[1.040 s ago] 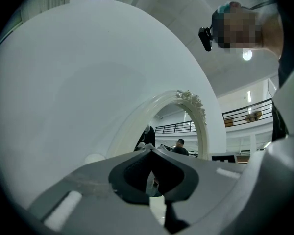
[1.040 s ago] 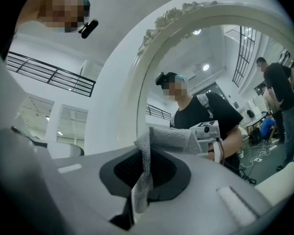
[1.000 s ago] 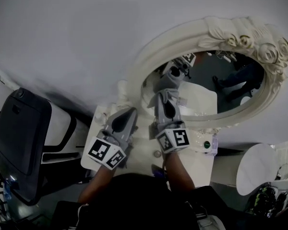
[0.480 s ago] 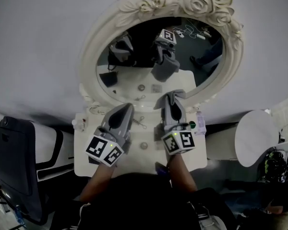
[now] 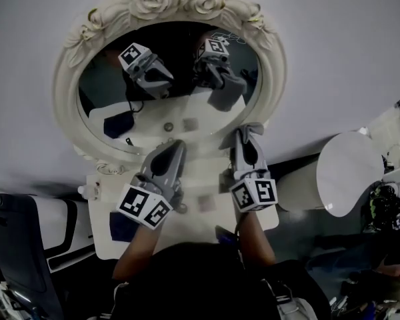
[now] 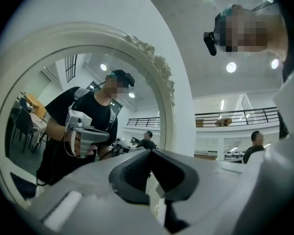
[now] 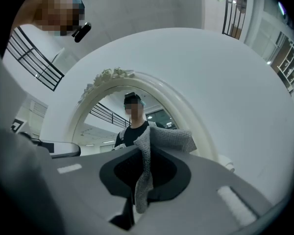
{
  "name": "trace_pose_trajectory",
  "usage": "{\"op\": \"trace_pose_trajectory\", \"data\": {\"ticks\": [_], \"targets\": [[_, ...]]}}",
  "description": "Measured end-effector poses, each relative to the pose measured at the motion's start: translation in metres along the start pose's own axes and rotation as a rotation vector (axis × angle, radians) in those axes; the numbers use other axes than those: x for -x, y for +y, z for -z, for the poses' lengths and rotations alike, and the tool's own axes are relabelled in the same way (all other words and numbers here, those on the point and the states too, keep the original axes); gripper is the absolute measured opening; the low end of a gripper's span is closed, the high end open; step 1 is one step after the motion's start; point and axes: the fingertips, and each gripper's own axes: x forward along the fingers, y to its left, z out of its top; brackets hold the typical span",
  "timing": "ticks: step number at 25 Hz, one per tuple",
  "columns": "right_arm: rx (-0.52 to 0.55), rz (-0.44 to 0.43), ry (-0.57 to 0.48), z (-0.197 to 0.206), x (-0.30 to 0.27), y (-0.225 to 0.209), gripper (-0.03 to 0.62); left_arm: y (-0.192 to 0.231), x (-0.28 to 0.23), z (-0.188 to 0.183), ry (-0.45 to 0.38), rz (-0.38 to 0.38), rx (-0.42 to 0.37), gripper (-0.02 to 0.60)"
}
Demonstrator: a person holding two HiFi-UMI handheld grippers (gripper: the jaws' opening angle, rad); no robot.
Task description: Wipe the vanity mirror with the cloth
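Nearest, the left gripper [image 6: 151, 152] has its jaws pressed together with nothing between them. Beside it at 3 o'clock, the right gripper [image 7: 146, 153] is clamped on a grey knitted cloth [image 7: 170, 138], which folds over the jaw tips and hangs down between them. Both grippers are above the white counter [image 5: 101, 205], tips pointing to 12 o'clock. Beyond them stands the oval vanity mirror [image 5: 168, 79] in a cream frame [image 5: 170, 0] crowned with carved roses. The cloth is near the mirror's rim at 5 o'clock; I cannot tell whether it touches. The glass reflects both grippers.
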Motion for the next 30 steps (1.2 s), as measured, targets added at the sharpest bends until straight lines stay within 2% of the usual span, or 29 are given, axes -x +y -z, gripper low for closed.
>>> {"op": "trace_pose_trajectory", "data": {"ticks": [4, 12, 18, 30], "targets": [[-0.018, 0.006, -0.021, -0.007, -0.009, -0.024, 0.017, -0.003, -0.021, 0.007, 0.007, 0.005, -0.01, -0.003], [-0.058, -0.005, -0.032, -0.016, -0.037, -0.041, 0.017, 0.009, -0.042, 0.009, 0.016, -0.026, -0.029, -0.003], [-0.058, 0.002, -0.015, -0.015, -0.052, -0.045, 0.017, 0.024, -0.045, 0.009, 0.014, -0.049, -0.03, -0.003], [-0.049, 0.011, 0.011, -0.012, -0.058, -0.041, 0.017, 0.028, -0.032, 0.007, 0.015, -0.05, -0.017, -0.002]]}}
